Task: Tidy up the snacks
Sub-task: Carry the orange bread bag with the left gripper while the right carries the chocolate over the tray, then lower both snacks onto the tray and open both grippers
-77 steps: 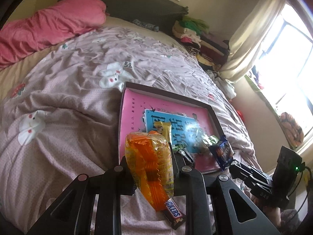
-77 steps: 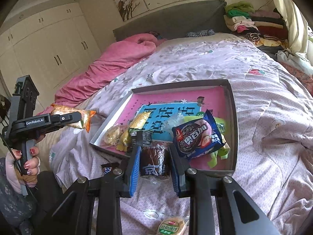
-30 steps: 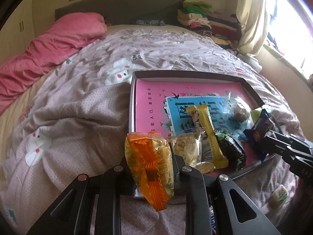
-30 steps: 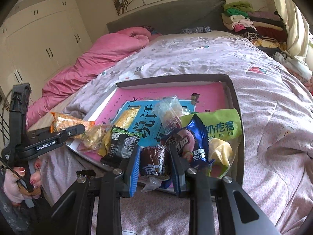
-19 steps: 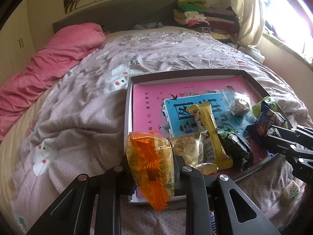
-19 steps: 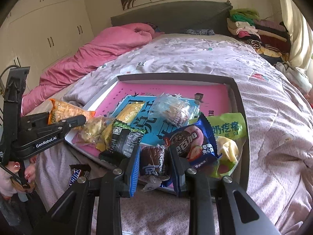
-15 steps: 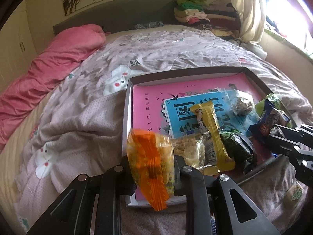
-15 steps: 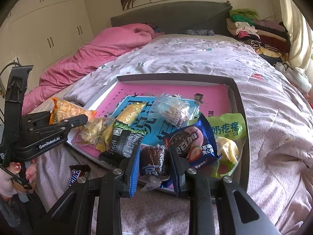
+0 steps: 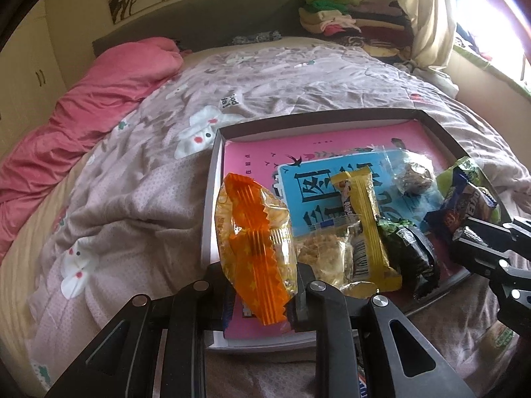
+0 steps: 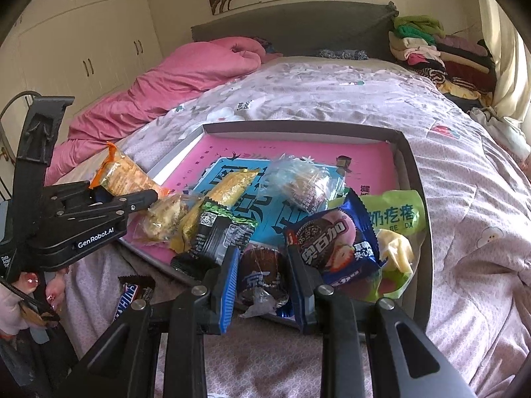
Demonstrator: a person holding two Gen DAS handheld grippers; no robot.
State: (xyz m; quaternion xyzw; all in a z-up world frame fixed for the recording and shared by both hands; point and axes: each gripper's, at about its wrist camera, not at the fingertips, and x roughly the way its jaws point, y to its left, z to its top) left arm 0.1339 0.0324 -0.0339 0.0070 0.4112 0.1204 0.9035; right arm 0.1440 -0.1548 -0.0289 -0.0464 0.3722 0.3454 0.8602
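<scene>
**Both tools loaded over the tray**

We see a bed (image 9: 139,205) with a pale printed quilt and a pink duvet (image 9: 99,99) along its far side. On the quilt sits a shallow dark-rimmed tray (image 10: 411,152) with a pink and blue sheet lining it. Snacks are piled at the tray's near end: a green bag (image 10: 395,214), a blue cookie pack (image 10: 332,242), a black pack (image 10: 219,235), a yellow bar (image 9: 365,219), a clear-wrapped cake (image 10: 305,185) and a clear pack of pale crumbly bits (image 9: 322,252). A Snickers bar (image 10: 132,293) lies on the quilt, outside the tray's near edge.

Our left tool (image 9: 262,285) pinches an orange packet (image 9: 255,242), held upright over the tray's near left corner. Our right tool (image 10: 262,282) pinches a brown cupcake (image 10: 262,278) in clear wrap at the tray's near edge. A hand (image 10: 20,295) with painted nails grips the left tool's handle.
</scene>
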